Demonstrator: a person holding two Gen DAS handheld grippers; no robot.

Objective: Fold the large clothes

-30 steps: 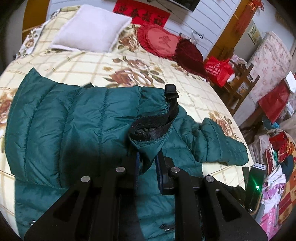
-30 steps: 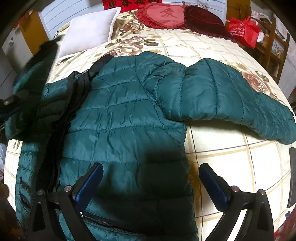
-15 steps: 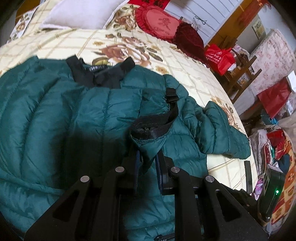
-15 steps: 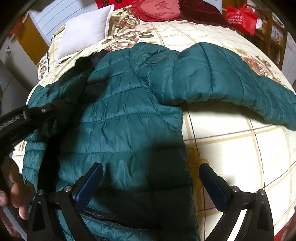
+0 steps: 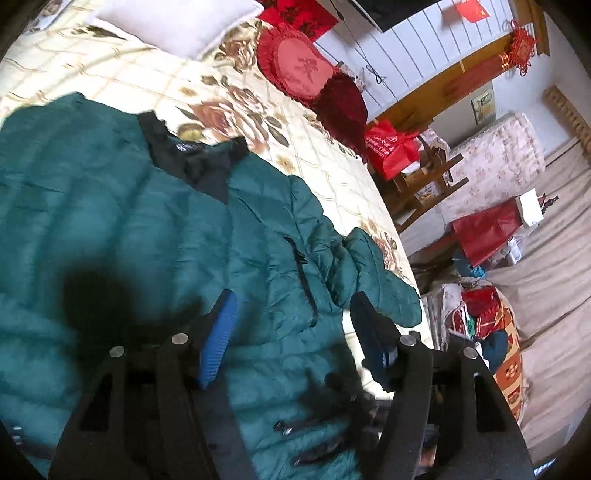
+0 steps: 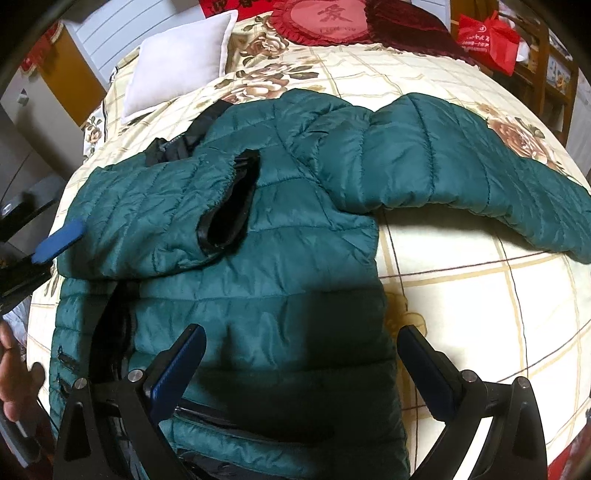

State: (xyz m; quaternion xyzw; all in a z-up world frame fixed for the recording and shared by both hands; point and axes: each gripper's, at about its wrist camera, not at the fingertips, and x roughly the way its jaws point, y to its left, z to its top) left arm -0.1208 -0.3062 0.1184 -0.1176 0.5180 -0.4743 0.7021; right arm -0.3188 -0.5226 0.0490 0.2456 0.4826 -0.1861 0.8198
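A dark green quilted jacket (image 6: pixel 288 236) lies front up on the bed; it also shows in the left wrist view (image 5: pixel 155 243). Its left sleeve (image 6: pixel 155 206) is folded across the chest, with the black-lined cuff (image 6: pixel 231 210) lying open. The other sleeve (image 6: pixel 476 166) stretches out to the right. My left gripper (image 5: pixel 291 317) is open and empty above the jacket's middle; one of its blue pads (image 6: pixel 59 240) shows at the left of the right wrist view. My right gripper (image 6: pixel 301 350) is open and empty above the jacket's lower part.
The bed (image 6: pixel 461 280) has a cream floral cover. A white pillow (image 6: pixel 181 62) and red cushions (image 6: pixel 325 18) lie at its head. Red bags (image 5: pixel 391 147), a wooden chair (image 5: pixel 424 184) and piles of cloth (image 5: pixel 480 314) crowd the floor to the right.
My left gripper has opened and let go of the sleeve cuff. The sleeve now lies folded across the jacket's chest. The right gripper has stayed open above the hem.
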